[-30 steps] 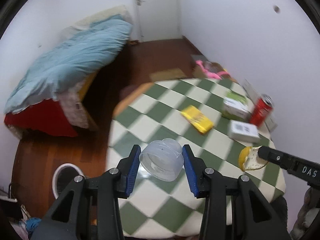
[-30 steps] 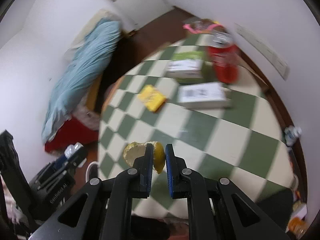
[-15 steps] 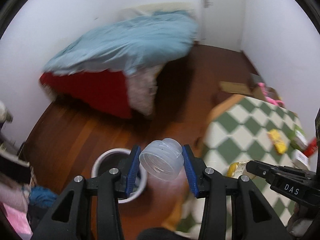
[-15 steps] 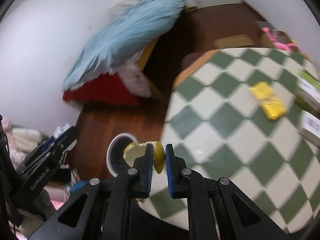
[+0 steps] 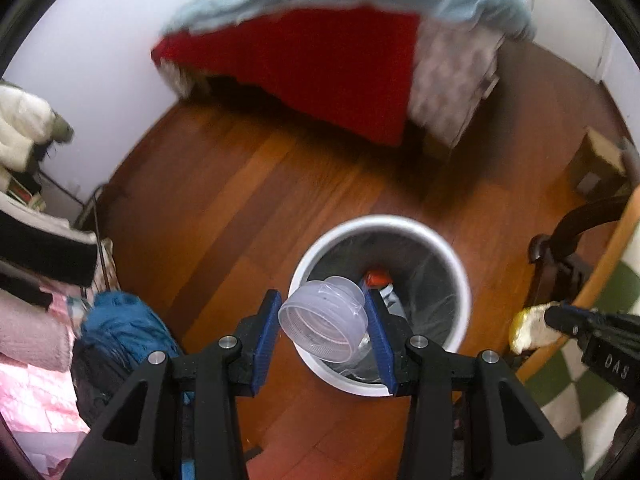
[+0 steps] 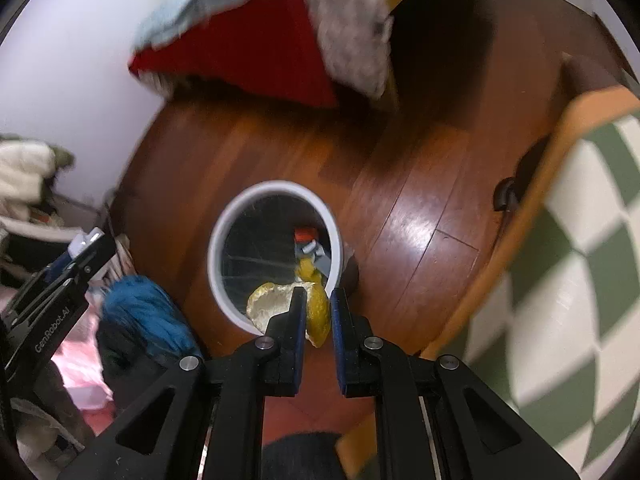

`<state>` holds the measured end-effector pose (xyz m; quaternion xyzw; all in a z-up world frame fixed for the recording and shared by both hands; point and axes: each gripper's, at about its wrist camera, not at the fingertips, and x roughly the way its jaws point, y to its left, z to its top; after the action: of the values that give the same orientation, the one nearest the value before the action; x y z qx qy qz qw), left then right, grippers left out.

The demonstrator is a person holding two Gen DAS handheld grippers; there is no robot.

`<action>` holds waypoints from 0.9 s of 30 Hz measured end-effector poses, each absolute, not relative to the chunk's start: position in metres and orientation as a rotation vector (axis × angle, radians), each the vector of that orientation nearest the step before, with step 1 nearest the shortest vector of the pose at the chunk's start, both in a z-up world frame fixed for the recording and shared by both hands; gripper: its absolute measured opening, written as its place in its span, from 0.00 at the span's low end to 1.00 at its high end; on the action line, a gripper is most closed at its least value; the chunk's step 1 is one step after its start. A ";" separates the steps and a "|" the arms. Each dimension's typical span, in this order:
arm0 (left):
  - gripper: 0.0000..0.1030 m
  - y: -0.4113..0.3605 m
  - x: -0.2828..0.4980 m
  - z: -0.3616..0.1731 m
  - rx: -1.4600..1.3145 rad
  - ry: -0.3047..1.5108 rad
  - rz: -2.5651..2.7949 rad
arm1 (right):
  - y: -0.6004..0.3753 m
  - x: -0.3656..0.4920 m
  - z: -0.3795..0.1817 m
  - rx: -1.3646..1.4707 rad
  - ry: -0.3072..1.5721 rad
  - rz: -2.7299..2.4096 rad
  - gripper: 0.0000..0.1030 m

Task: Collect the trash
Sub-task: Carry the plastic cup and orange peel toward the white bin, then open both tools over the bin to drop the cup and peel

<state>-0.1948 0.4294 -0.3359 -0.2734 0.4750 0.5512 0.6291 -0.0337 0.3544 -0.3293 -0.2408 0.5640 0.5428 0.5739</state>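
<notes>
My left gripper point(image 5: 322, 322) is shut on a clear plastic cup point(image 5: 324, 324), held on its side over the near rim of a white round trash bin point(image 5: 456, 264) on the wooden floor. The bin has a clear liner and holds a red-and-white item point(image 5: 378, 278). My right gripper point(image 6: 318, 312) is shut on a yellow lemon peel point(image 6: 316, 316), held above the near edge of the same bin point(image 6: 216, 240). The right gripper with the peel point(image 5: 528, 326) also shows at the right of the left wrist view.
A bed with a red sheet point(image 5: 320, 64) and blue duvet stands beyond the bin. A green-and-white checkered table point(image 6: 580, 248) is at the right. Blue cloth point(image 6: 140, 312) and pink clutter lie left of the bin. A cardboard box point(image 5: 596, 164) sits on the floor.
Both grippers swung left, away from the table, and came down over the trash bin, which now looks much larger. Each still holds its item.
</notes>
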 end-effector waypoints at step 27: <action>0.93 0.426 -0.257 -0.347 -0.780 1.069 1.373 | 0.429 -0.083 -0.425 -0.950 1.231 1.243 1.00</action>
<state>-0.2567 0.4255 -0.3473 -0.3334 0.4570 0.5872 0.5790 -0.0832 0.4289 -0.4246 -0.4005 0.5186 0.5238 0.5443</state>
